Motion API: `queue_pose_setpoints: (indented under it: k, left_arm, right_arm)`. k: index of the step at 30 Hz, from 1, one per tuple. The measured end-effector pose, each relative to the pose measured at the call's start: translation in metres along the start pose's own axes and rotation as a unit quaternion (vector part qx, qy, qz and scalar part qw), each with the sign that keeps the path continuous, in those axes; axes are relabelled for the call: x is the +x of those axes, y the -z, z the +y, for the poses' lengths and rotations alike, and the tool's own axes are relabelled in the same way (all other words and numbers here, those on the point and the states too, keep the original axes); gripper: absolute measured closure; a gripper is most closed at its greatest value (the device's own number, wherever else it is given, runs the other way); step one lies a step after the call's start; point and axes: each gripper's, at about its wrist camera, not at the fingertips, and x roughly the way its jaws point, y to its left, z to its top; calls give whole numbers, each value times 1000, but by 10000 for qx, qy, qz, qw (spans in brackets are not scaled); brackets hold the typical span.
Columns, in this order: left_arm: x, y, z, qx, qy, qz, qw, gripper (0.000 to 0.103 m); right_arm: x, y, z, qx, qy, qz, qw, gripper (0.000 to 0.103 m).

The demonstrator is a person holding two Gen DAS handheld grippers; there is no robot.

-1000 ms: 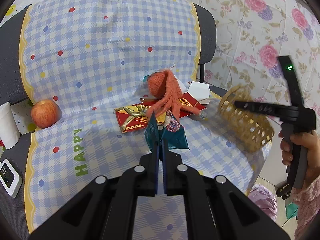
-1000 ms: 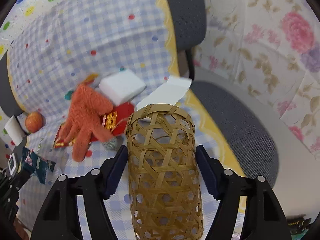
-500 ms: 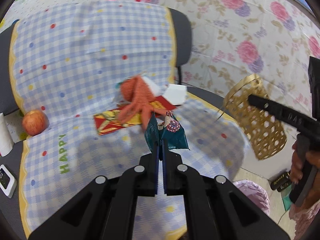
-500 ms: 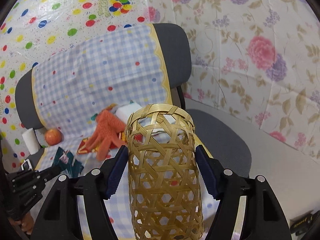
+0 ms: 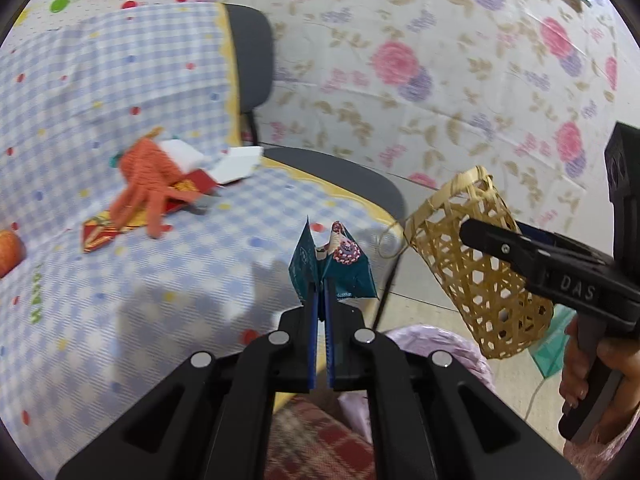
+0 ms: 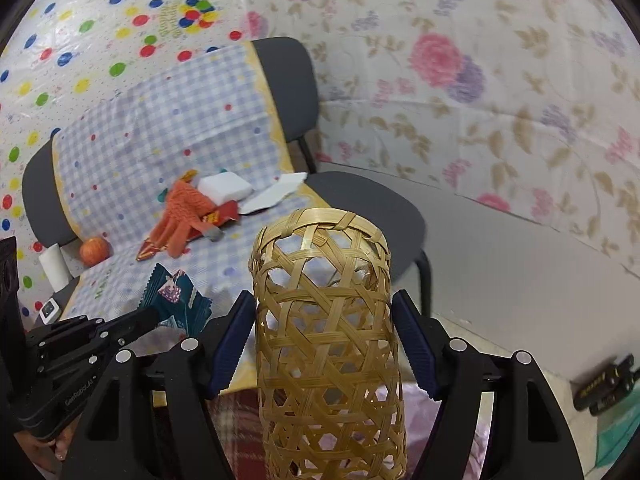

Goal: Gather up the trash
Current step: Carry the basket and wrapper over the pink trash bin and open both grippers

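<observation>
The teal snack wrapper (image 5: 334, 266) is pinched by its lower edge in the left claw (image 5: 320, 300), whose jaws are closed tight on it; it stands up out of the tips, fanned open, above the front edge of the checked cloth (image 5: 120, 300) on the chair seat. Just to its right, apart from it, the woven bamboo basket (image 5: 476, 264) is clamped across its sides by the right claw (image 6: 324, 340), jaws spread wide around it, mouth tilted up and toward the wrapper.

Risk, as I judge it: the wrapper is light and stiff, so if released before it is over the basket's mouth it could flutter past the rim to the floor. The mouth looks narrow against the fanned wrapper, which may catch on the rim. The basket is open weave and held only at its sides, so a nudge could tilt it.

Further back on the cloth lie an orange knitted glove (image 5: 148, 176), a red packet (image 5: 192, 188) under it, a white block (image 6: 226, 188), white paper (image 5: 236, 164) and an apple (image 6: 95, 251).
</observation>
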Motion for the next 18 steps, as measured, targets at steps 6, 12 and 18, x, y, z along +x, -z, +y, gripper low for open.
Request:
queue_pose_setpoints:
  k: [6,12,18]
  left_arm:
    - [6,12,-42,335,376,110,9987,102]
    - [18,27,-76,629,672,368,9951,102]
    - [34,38,-93,801,821,659,9912,101]
  right_arm:
    - [-29,29,-34,242,408,117,9988,32]
    - [-39,52,-56,469,565,270,9969,32]
    - [-35,60,-68,651,522,340,9959,31]
